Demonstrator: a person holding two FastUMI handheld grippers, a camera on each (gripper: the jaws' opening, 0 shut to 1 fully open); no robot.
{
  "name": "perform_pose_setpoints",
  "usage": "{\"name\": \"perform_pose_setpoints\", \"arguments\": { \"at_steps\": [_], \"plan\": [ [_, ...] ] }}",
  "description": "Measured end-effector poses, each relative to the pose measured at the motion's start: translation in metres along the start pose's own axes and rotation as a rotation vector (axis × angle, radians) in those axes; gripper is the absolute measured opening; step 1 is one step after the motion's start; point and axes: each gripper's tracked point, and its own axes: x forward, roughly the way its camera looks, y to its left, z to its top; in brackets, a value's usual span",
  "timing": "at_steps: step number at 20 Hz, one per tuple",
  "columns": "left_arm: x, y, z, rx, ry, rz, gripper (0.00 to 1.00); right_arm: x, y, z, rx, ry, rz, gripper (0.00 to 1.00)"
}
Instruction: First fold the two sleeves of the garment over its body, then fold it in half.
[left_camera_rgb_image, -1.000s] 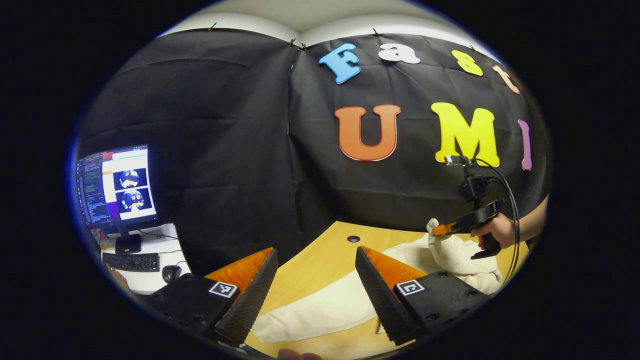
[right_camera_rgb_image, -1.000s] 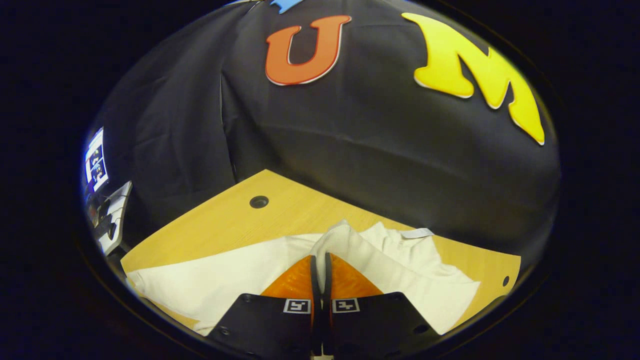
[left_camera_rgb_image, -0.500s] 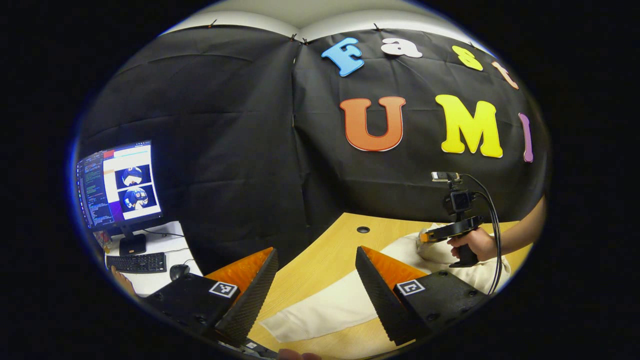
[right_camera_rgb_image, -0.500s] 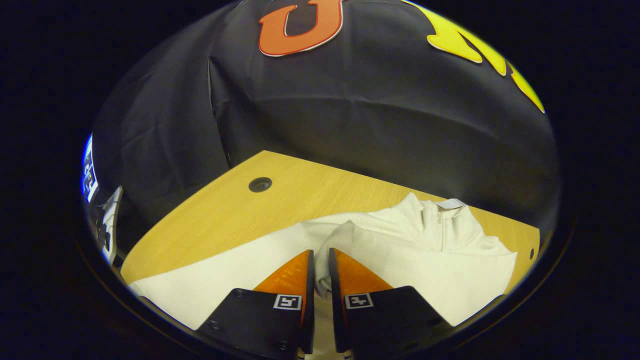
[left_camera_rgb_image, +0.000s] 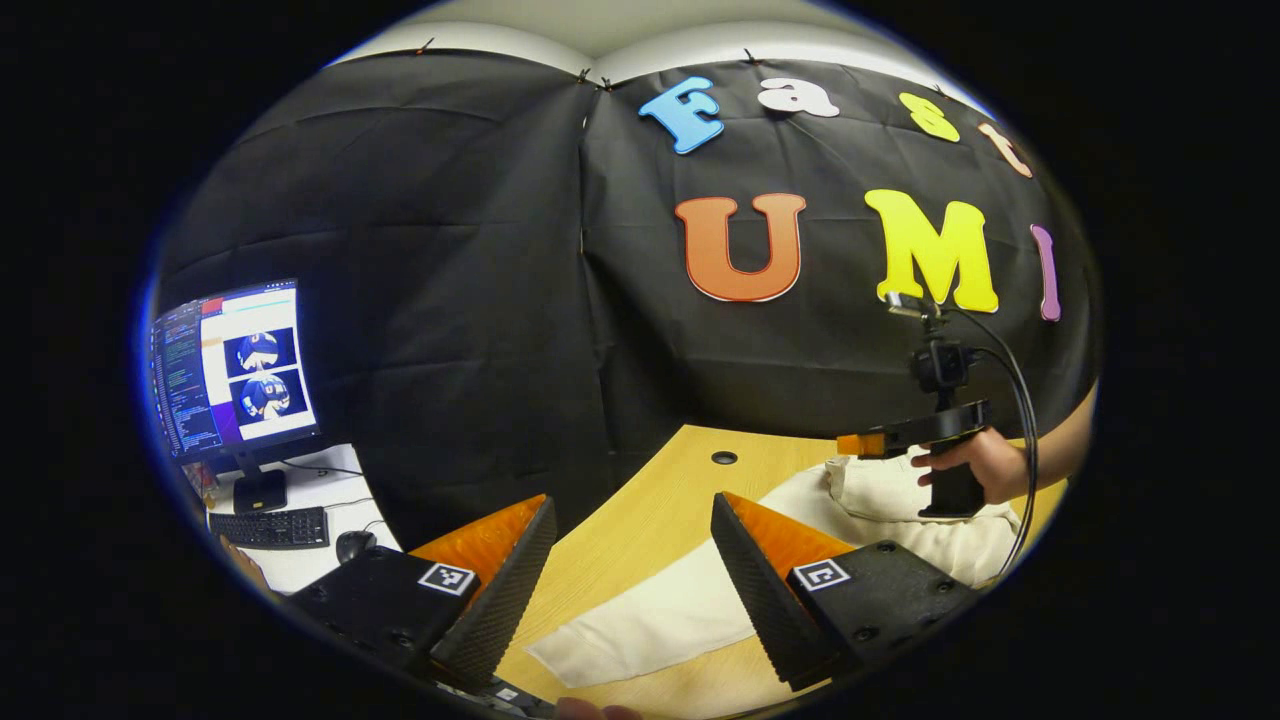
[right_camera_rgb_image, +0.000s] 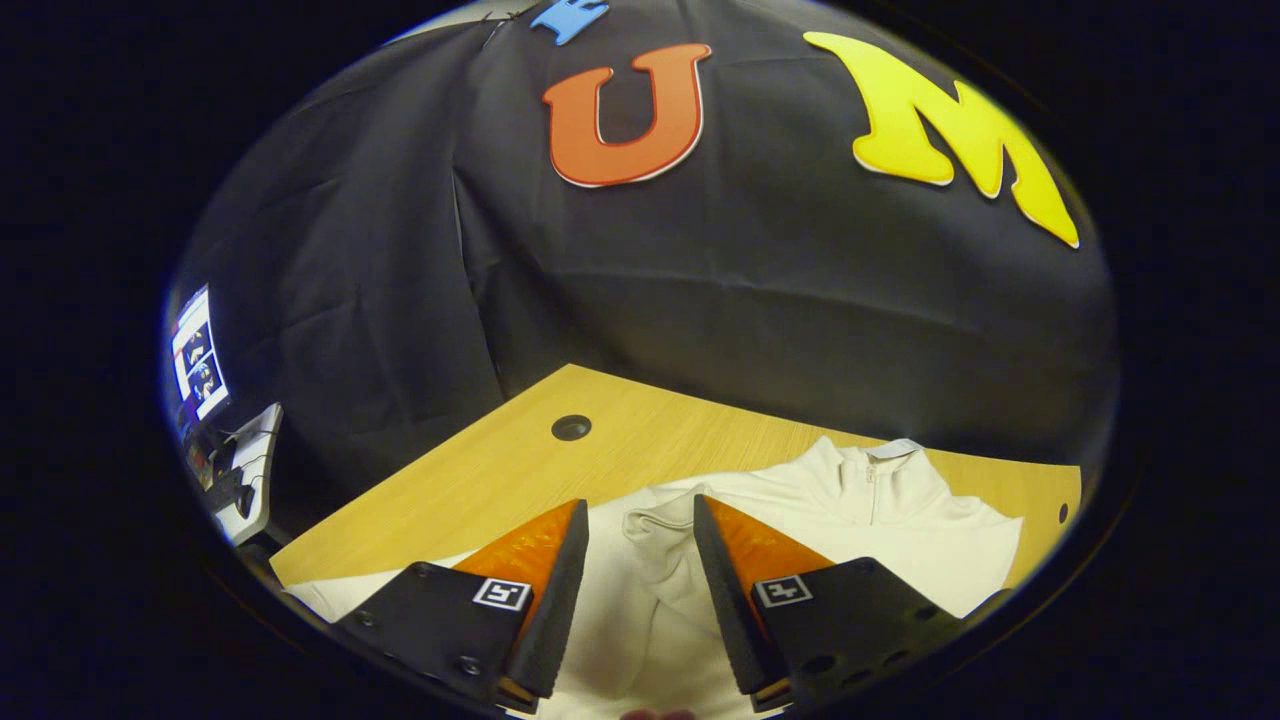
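Note:
A white zip-neck garment (right_camera_rgb_image: 930, 535) lies on the wooden table (right_camera_rgb_image: 500, 470), collar (right_camera_rgb_image: 880, 462) toward the wall. One sleeve lies folded across its body, the cuff (right_camera_rgb_image: 652, 522) resting just ahead of my right gripper (right_camera_rgb_image: 640, 507), which is open and holds nothing. In the left gripper view my left gripper (left_camera_rgb_image: 632, 505) is open above the table's near edge, with the other sleeve (left_camera_rgb_image: 650, 620) stretched out flat between and below its fingers. Farther off on the right, a hand (left_camera_rgb_image: 965, 465) holds the right gripper (left_camera_rgb_image: 850, 445) a little above the garment (left_camera_rgb_image: 900, 500).
A cable hole (left_camera_rgb_image: 724, 458) sits in the table near the wall. To the left, a lower white desk carries a lit monitor (left_camera_rgb_image: 232, 370), a keyboard (left_camera_rgb_image: 268, 527) and a mouse (left_camera_rgb_image: 350, 545). The booth's black cloth wall closes the far side.
My right gripper has opened and let go of the sleeve, which now lies on the garment's body. That gripper has lifted slightly. The left gripper stays open in about the same place.

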Motion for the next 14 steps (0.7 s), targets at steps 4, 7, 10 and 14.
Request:
{"name": "perform_pose_setpoints", "arguments": {
  "at_steps": [4, 7, 10, 14],
  "plan": [
    [-0.008, 0.009, -0.013, 0.014, 0.006, -0.009, 0.99, -0.067, 0.005, 0.027, -0.017, -0.103, 0.023, 0.65],
    [-0.01, 0.009, -0.016, 0.032, 0.005, -0.034, 0.99, -0.131, 0.005, 0.046, -0.034, -0.183, 0.026, 0.65],
    [-0.018, 0.009, -0.028, 0.062, 0.025, -0.077, 0.99, -0.184, 0.01, 0.058, -0.064, -0.246, 0.042, 0.72],
    [-0.027, 0.018, -0.068, 0.079, 0.095, -0.104, 0.99, -0.229, 0.015, 0.052, -0.047, -0.248, 0.059, 0.8]
  ]
}}
